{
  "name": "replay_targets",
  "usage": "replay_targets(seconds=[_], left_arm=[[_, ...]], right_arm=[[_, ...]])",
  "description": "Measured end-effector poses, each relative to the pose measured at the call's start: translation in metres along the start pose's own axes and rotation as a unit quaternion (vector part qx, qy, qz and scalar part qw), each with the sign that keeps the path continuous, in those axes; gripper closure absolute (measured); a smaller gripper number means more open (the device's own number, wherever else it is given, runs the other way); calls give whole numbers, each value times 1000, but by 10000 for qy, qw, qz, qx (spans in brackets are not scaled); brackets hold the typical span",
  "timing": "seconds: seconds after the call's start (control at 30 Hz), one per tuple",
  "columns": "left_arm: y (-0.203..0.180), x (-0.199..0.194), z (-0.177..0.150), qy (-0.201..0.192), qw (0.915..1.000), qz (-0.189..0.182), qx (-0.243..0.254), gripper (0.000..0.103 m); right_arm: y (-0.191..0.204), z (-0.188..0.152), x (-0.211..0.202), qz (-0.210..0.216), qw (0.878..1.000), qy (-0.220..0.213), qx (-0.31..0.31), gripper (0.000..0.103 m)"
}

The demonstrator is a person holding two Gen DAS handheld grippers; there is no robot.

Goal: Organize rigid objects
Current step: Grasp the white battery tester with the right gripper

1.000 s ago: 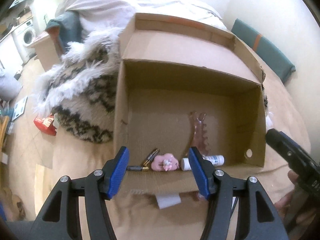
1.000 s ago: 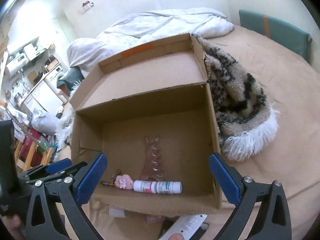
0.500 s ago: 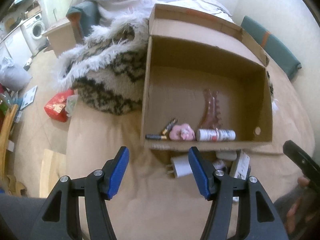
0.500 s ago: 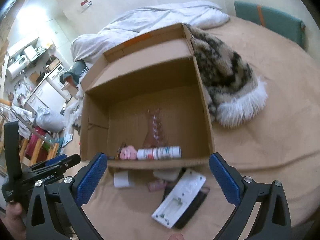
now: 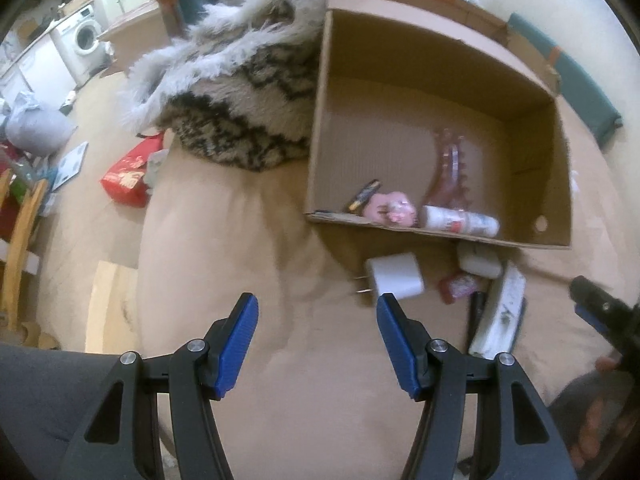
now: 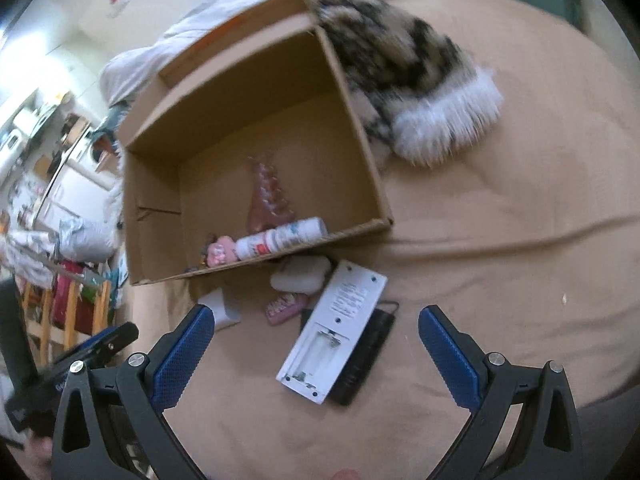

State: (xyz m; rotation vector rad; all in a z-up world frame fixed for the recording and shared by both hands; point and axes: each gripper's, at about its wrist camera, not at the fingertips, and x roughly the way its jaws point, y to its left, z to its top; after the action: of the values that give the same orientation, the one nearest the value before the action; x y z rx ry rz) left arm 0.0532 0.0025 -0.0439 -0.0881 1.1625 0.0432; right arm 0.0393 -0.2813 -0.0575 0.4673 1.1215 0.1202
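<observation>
An open cardboard box (image 5: pixel 320 120) (image 6: pixel 360 136) lies on the tan bed. Inside it sit a pink comb (image 5: pixel 450 172) (image 6: pixel 268 192), a white tube (image 5: pixel 460 220) (image 6: pixel 280 236), a pink figure (image 5: pixel 390 210) (image 6: pixel 220 254) and batteries (image 5: pixel 362 196). In front of the box lie a white plug adapter (image 5: pixel 396 276) (image 6: pixel 218 310), a pale pebble-like piece (image 5: pixel 478 262) (image 6: pixel 300 274), a small pink item (image 5: pixel 456 286) (image 6: pixel 286 306) and a white remote (image 6: pixel 334 330) (image 5: pixel 500 314) with its battery bay open, on top of a black slab (image 6: pixel 362 354). My left gripper (image 5: pixel 316 312) is open, just short of the adapter. My right gripper (image 6: pixel 316 320) is open wide, its fingers either side of the remote.
A furry patterned blanket (image 5: pixel 240 92) (image 6: pixel 408 76) lies beside the box. A white duvet (image 6: pixel 224 32) is behind it. Left of the bed the floor holds a red packet (image 5: pixel 128 176), a wooden chair (image 5: pixel 20 240) and a washing machine (image 5: pixel 86 36).
Both grippers have pulled back from over the box and tipped down. The loose items on the bed in front of the box have come into view. The jaws have kept their width.
</observation>
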Motion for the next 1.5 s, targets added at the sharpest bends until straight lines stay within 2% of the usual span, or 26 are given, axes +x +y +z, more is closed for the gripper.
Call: replay_targets(seconds=[0.13, 0.27, 0.37, 0.4, 0.43, 0.47, 0.77, 0.87, 0.9, 0.93, 0.97, 1.0, 1.17, 1.27, 1.4, 1.5], left_arm=[[10, 11, 2, 217, 9994, 129, -216, 45], [16, 19, 3, 409, 9983, 125, -387, 45], [18, 24, 4, 545, 9974, 76, -459, 45], [18, 25, 5, 593, 9971, 44, -484, 45], [18, 27, 4, 618, 9969, 30, -487, 45], [17, 27, 4, 637, 9968, 22, -480, 45], [14, 28, 2, 706, 9965, -24, -440, 45], [12, 31, 2, 738, 9965, -4, -387, 45], [11, 31, 2, 735, 9966, 10, -364, 45], [12, 32, 2, 739, 9966, 13, -350, 45], [13, 33, 2, 748, 9966, 27, -350, 45], [14, 35, 1, 762, 9964, 47, -361, 45], [13, 46, 1, 899, 9950, 100, -433, 45], [-4, 55, 8, 1022, 9944, 26, -273, 45], [-26, 64, 20, 1017, 9942, -56, -355, 45], [-43, 78, 27, 1092, 9936, 49, -277, 45]], right_arm=[[-17, 3, 12, 127, 9984, 210, 510, 0], [-24, 3, 33, 86, 9946, 701, 764, 0], [-20, 1, 51, 20, 9919, 1040, 732, 0], [-17, 1, 55, 65, 9916, 1096, 679, 6], [-13, 2, 59, 156, 9913, 1146, 631, 19], [-10, 3, 62, 218, 9910, 1167, 623, 22], [1, 4, 89, 114, 9886, 1395, 555, 22], [2, 4, 109, -11, 9844, 1669, 549, 23], [7, 5, 111, -143, 9863, 1594, 395, 27], [12, 6, 111, -378, 9870, 1553, 192, 46], [13, 6, 112, -446, 9868, 1551, 155, 52], [13, 4, 111, -399, 9873, 1532, 163, 54], [14, -6, 93, -282, 9892, 1432, 155, 56], [14, -14, 82, -267, 9901, 1379, 63, 57], [20, -13, 81, -249, 9910, 1318, 26, 57], [21, -11, 82, -215, 9912, 1309, 51, 57]])
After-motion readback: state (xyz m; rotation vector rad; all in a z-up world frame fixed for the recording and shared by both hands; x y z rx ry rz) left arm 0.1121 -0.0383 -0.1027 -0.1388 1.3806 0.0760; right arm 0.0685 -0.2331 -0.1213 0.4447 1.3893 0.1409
